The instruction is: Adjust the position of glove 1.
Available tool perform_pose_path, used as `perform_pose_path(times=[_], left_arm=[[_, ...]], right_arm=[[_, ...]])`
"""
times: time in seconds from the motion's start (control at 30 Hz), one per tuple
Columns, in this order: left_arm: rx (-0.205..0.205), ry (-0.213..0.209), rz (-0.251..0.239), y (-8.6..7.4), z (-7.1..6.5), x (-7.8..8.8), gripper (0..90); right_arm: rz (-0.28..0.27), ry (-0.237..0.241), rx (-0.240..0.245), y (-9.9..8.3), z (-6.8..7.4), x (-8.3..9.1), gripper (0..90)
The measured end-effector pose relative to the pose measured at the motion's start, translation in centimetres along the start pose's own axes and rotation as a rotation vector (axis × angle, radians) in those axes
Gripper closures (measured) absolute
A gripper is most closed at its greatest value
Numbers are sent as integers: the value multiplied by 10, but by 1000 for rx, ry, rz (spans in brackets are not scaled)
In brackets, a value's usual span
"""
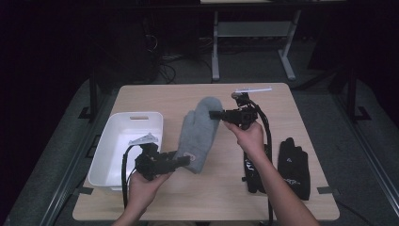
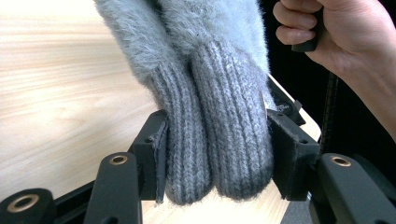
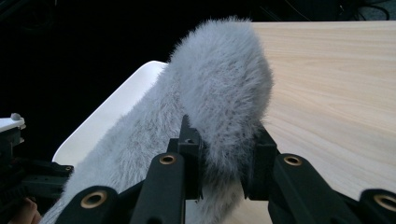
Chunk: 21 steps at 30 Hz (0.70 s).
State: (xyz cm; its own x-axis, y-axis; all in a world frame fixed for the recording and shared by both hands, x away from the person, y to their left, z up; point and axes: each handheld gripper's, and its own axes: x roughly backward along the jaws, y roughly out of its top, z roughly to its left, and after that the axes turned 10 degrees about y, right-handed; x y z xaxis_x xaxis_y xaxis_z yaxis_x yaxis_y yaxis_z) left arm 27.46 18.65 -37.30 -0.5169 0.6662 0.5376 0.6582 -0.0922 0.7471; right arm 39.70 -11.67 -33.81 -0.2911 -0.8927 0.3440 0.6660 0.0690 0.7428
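Note:
Two grey fuzzy mittens (image 1: 199,134) lie stacked and stretched between the two grippers over the middle of the table. My left gripper (image 1: 184,161) is shut on their ribbed knit cuffs (image 2: 217,144), both cuffs pressed side by side between the jaws. My right gripper (image 1: 214,114) is shut on the fluffy fingertip end (image 3: 224,107). A hand holds the right gripper's handle (image 2: 336,28) beyond the mittens.
A white plastic bin (image 1: 123,146) stands at the table's left side, its rim (image 3: 100,116) behind the mittens. A pair of black gloves (image 1: 292,167) lies at the right front. A white pen-like stick (image 1: 254,89) rests near the far edge.

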Motion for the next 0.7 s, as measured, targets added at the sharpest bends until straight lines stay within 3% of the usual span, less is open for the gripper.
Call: perform_pose_path(times=[0.7], left_arm=[[25,35,-46,5,17,31,455]], right_arm=[[25,30,44,28,26,-31,728]])
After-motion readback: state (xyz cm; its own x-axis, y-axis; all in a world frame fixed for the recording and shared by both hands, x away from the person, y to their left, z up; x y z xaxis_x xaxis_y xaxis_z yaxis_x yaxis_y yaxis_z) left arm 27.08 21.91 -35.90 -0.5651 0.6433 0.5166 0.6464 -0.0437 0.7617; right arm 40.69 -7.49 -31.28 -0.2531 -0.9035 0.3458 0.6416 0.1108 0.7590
